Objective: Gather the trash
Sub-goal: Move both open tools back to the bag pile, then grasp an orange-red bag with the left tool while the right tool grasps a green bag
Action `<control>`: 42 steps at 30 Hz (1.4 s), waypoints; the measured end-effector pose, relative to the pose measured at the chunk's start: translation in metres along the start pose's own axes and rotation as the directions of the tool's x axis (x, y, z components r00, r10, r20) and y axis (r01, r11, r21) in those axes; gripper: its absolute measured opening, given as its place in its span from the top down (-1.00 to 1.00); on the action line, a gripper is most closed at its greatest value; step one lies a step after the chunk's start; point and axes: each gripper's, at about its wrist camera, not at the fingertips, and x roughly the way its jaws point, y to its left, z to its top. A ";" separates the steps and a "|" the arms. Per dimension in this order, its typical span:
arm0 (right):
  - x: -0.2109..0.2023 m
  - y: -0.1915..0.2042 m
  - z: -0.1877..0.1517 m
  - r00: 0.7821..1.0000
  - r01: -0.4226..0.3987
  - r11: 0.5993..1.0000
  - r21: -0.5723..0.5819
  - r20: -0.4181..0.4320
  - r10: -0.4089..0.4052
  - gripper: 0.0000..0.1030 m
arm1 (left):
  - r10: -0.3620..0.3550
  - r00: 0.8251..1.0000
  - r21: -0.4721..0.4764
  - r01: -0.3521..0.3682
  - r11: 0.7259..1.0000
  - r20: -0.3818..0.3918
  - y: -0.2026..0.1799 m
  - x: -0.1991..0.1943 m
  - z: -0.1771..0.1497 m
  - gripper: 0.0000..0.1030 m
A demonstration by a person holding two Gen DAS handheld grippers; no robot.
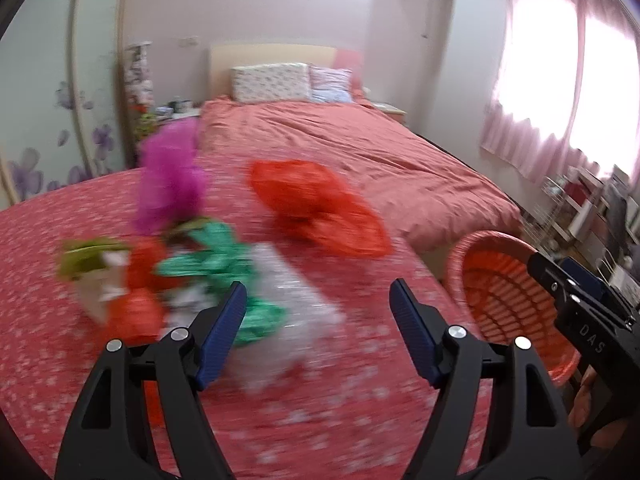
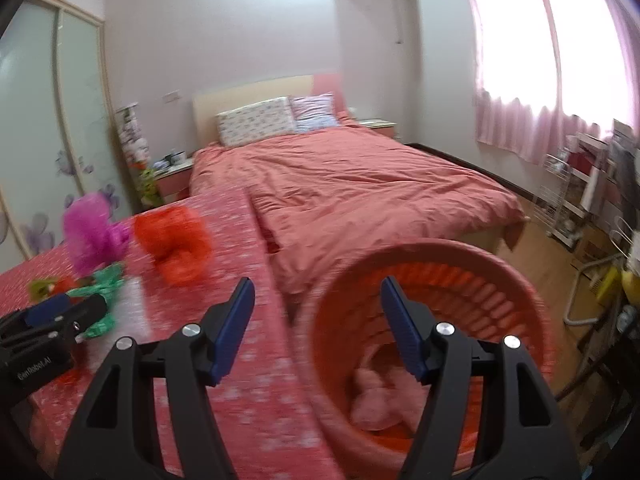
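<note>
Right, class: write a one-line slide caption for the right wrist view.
Open right gripper hovers over the red basket beside a table strewn with trash.

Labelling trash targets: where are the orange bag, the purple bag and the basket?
orange bag (image 1: 320, 208), left wrist view, crumpled middle.
purple bag (image 1: 170, 184), left wrist view, middle.
basket (image 2: 440, 252), right wrist view, far rim.

Left claw (image 1: 318, 306) gaping, empty; right claw (image 2: 318, 304) likewise.
</note>
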 end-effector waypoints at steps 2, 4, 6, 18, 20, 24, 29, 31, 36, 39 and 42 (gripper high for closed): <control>0.001 0.017 -0.001 1.000 -0.028 0.999 -0.021 -0.007 0.028 -0.25 | 0.035 0.999 -0.012 -0.035 0.999 0.017 0.019 -0.008 -0.002 -0.42; 0.002 0.035 -0.003 0.998 -0.055 0.998 -0.043 -0.015 0.054 -0.25 | 0.069 0.997 -0.023 -0.068 0.997 0.032 0.036 -0.015 -0.005 -0.42; 0.004 0.051 -0.006 0.997 -0.075 0.995 -0.060 -0.024 0.074 -0.25 | 0.097 0.994 -0.037 -0.095 0.995 0.046 0.055 -0.023 -0.009 -0.42; 0.015 0.094 -0.020 0.990 -0.128 0.988 -0.088 -0.071 0.122 -0.25 | 0.115 0.993 -0.119 -0.119 0.986 -0.039 0.104 0.002 -0.032 -0.16; 0.017 0.095 -0.021 0.989 -0.129 0.988 -0.084 -0.078 0.123 -0.25 | 0.107 0.993 -0.121 -0.113 0.986 -0.057 0.103 0.007 -0.034 -0.08; 0.021 0.095 -0.023 0.988 -0.131 0.988 -0.082 -0.092 0.123 -0.25 | 0.098 0.993 -0.113 -0.105 0.988 -0.066 0.098 0.011 -0.036 -0.01; 0.022 0.097 -0.026 0.986 -0.139 0.987 -0.080 -0.107 0.130 -0.25 | 0.087 0.994 -0.100 -0.093 0.991 -0.060 0.098 0.011 -0.037 0.23; 0.021 0.099 -0.026 0.985 -0.141 0.986 -0.084 -0.107 0.132 -0.25 | 0.084 0.995 -0.104 -0.088 0.991 -0.050 0.100 0.006 -0.037 0.25; 0.016 0.107 -0.023 0.985 -0.154 0.984 -0.095 -0.099 0.144 -0.25 | 0.078 0.997 -0.123 -0.080 0.989 -0.024 0.108 -0.008 -0.035 0.26; 0.014 0.114 -0.022 0.983 -0.164 0.981 -0.104 -0.097 0.155 -0.25 | 0.081 0.997 -0.132 -0.081 0.988 -0.003 0.114 -0.020 -0.032 0.26; 0.014 0.123 -0.021 0.981 -0.178 0.978 -0.111 -0.098 0.167 -0.25 | 0.085 0.996 -0.144 -0.080 0.986 0.026 0.122 -0.035 -0.029 0.26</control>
